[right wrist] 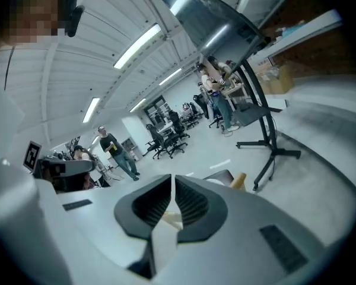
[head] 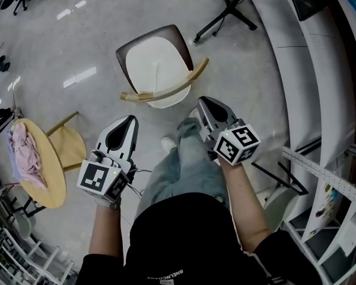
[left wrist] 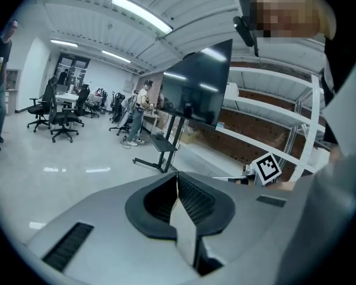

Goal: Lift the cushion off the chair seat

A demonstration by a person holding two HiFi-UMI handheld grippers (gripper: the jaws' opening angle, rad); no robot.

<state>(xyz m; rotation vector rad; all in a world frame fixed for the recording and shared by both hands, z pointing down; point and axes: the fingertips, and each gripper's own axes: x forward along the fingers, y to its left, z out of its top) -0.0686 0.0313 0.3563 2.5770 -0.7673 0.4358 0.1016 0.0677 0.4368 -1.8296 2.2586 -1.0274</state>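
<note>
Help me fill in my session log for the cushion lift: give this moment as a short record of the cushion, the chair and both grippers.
cushion: white, lying on the chair seat, untouched
chair: brown shell, curved wooden backrest, on the floor ahead of the person
left gripper: shut, empty, not touching the chair
right gripper: shut, empty, not touching the chair
nearby: round wooden table with a pink cloth, at the left

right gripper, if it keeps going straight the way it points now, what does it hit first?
Likely the curved wooden rail of the chair, just ahead of the right gripper; the white cushion lies beyond. Depth is unclear.
</note>
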